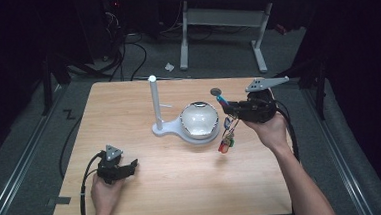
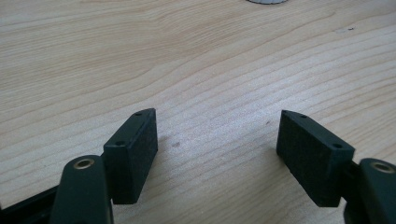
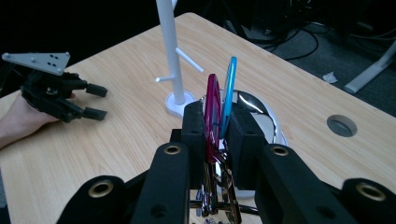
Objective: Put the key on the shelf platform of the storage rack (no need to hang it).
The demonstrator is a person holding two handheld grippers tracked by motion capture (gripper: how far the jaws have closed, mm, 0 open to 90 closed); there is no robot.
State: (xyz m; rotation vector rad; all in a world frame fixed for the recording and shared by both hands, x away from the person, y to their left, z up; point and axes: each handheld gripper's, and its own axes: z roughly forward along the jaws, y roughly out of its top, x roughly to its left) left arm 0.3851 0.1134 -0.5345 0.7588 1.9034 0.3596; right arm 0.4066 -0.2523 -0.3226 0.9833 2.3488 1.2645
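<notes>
pink and blue carabiners (image 3: 219, 100), keys below

Wide bare counter (image 1: 183, 178) across the near half, passable between both hands. Blocked mid-counter by white post (image 1: 154, 102) on its base, with shiny bowl (image 1: 199, 119) touching beside it. Narrow lane right of bowl crowded by hanging key bundle (image 1: 226, 135). Far edge behind post free.

Lab or workshop, dimly lit: wooden table (image 1: 183, 188) on grey carpet (image 1: 26, 162), loose cables (image 1: 125, 56), adjustable desk (image 1: 223, 15) behind.
</notes>
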